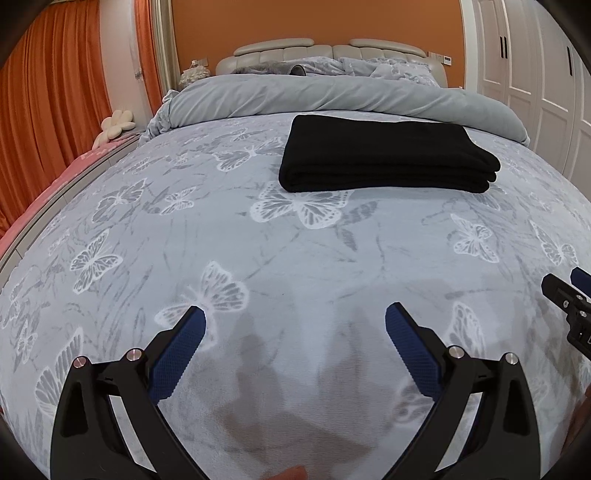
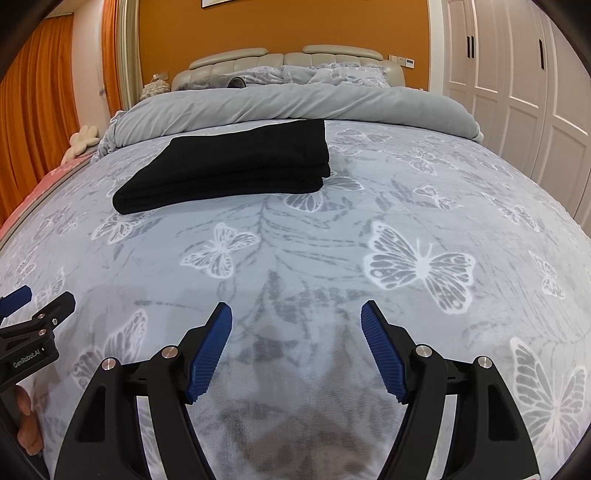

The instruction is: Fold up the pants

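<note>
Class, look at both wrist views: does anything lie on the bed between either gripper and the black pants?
Nothing visible does. Only bare butterfly-print bedspread lies between the left gripper, the right gripper and the folded black pants. Both jaws stand open and empty.

The folded pants (image 1: 384, 155) lying beyond the fingertips are plain black. Under and ahead of the fingers the bedspread (image 1: 258, 240) is pale grey-blue, printed with white-outlined butterflies and grey leafy fronds. Both the left gripper (image 1: 295, 317) and the right gripper (image 2: 296, 310) have black frames, silver rivets and blue textured pads (image 2: 210, 350). Farther off, the duvet (image 2: 280, 103) is plain grey, the headboard (image 1: 325, 51) beige, the wall (image 2: 280, 26) orange, the curtains (image 1: 48, 122) orange and the wardrobe doors (image 2: 517, 92) white.
</note>
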### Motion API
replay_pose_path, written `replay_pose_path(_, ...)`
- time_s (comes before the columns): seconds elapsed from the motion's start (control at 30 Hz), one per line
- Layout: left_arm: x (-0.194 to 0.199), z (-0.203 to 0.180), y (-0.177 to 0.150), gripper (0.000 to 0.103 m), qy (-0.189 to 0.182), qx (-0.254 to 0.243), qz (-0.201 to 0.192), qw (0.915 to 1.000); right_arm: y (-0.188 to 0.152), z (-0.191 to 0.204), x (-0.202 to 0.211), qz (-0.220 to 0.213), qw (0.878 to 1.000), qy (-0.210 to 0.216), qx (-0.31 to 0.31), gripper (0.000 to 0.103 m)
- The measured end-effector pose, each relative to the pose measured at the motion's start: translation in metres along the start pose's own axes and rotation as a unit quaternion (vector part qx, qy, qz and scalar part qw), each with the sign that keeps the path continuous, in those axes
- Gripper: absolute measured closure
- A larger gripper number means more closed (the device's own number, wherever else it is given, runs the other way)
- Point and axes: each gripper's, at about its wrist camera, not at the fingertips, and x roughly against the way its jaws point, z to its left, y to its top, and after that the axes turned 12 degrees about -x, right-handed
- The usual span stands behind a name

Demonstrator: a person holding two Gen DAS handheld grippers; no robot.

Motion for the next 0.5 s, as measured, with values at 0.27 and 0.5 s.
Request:
replay_pose_path(0.27, 0.0012, 0.0005, 0.0017, 0.007, 0.001, -0.003, -0.004, 1.0, -0.0001, 0.0001, 0.0002, 0.0, 1.0, 0.0, 0.0, 0.032)
replay_pose_path(0.5, 0.0021, 0.0003, 0.0012, 0.007, 0.0, -0.005, -0.007, 1.0, -0.0002, 0.0003, 0.0003, -0.001, 1.0, 0.0, 0.0, 0.032)
